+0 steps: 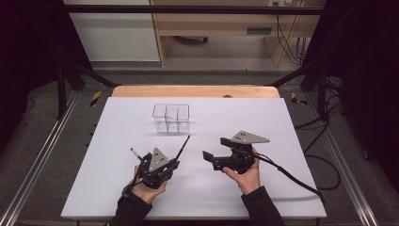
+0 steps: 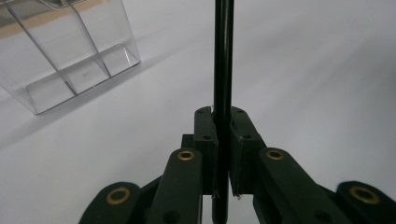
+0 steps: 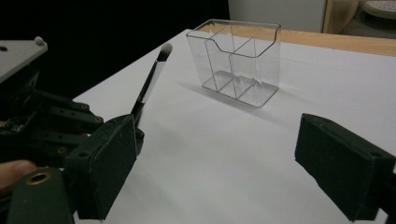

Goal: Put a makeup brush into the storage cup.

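A slim black-handled makeup brush (image 1: 183,147) with a white ferrule (image 3: 152,81) and a pale tip points up toward a clear three-compartment organizer (image 1: 162,123). My left gripper (image 1: 175,161) is shut on the brush's handle (image 2: 223,70); the pads clamp it from both sides (image 2: 222,114). The organizer (image 2: 70,51) stands empty on the white surface just beyond the brush tip. To the right, my right gripper (image 1: 215,148) is held in a hand with its jaws wide open (image 3: 224,163) and nothing between them. It faces the organizer (image 3: 238,60).
A white sheet (image 1: 117,188) covers the table, whose wooden back edge (image 1: 195,91) shows behind the organizer. A black cable (image 1: 291,179) trails from the right gripper over the sheet's right side. Metal frame rails (image 1: 37,160) run along both sides.
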A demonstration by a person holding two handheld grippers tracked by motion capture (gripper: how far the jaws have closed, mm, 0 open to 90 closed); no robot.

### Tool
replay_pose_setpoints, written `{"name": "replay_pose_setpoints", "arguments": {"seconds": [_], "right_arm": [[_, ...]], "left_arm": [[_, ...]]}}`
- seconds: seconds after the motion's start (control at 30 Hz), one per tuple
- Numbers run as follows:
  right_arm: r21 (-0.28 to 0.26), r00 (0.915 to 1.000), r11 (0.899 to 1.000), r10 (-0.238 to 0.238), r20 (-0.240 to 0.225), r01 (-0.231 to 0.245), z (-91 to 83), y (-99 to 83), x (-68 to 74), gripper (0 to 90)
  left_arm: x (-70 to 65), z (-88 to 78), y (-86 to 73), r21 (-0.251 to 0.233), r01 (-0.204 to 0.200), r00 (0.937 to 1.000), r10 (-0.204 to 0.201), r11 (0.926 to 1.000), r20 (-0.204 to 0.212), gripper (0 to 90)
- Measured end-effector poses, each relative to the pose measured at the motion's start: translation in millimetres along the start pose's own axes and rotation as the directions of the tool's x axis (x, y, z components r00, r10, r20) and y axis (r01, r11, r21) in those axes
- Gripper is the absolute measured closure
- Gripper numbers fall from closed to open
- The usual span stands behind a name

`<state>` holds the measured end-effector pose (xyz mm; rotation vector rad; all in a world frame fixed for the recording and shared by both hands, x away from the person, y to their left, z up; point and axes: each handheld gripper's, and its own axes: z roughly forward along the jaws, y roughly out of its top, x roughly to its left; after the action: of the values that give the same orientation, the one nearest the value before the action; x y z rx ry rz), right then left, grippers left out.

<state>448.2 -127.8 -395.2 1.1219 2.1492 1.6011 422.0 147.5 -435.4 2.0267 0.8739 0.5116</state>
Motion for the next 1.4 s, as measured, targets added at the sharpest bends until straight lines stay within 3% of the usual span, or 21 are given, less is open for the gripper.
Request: {"name": "replay_pose_setpoints", "arguments": {"seconds": [0.23, 0.57, 1.0, 1.4], "right_arm": [[-0.025, 0.9981, 0.998, 0.060, -0.014, -0.060, 5.6, -1.4, 1.0, 13.5], [-0.026, 0.9952, 0.995, 0.096, -0.016, -0.097, 14.1, -5.4, 1.5, 14.0], [-0.070, 0.9899, 0.988, 0.135, -0.045, -0.137, 16.0, -6.3, 4.0, 19.6], [-0.078, 0.9788, 0.977, 0.193, -0.067, -0.198, 20.4, -7.5, 4.8, 34.7]], "left_arm": [[-1.3, 3.0, 2.0, -0.019, 0.051, 0.9987, -0.051, 0.9985, 0.007, 82.8], [-9.1, 5.9, 7.8, -0.042, 0.078, 0.9968, -0.077, 0.9961, 0.021, 82.8], [-27.4, 16.4, 15.8, -0.055, 0.081, 0.9962, -0.079, 0.9952, 0.036, 82.8], [-42.5, 24.5, 10.8, -0.046, 0.073, 0.9964, -0.071, 0.9963, 0.045, 82.8]]}}
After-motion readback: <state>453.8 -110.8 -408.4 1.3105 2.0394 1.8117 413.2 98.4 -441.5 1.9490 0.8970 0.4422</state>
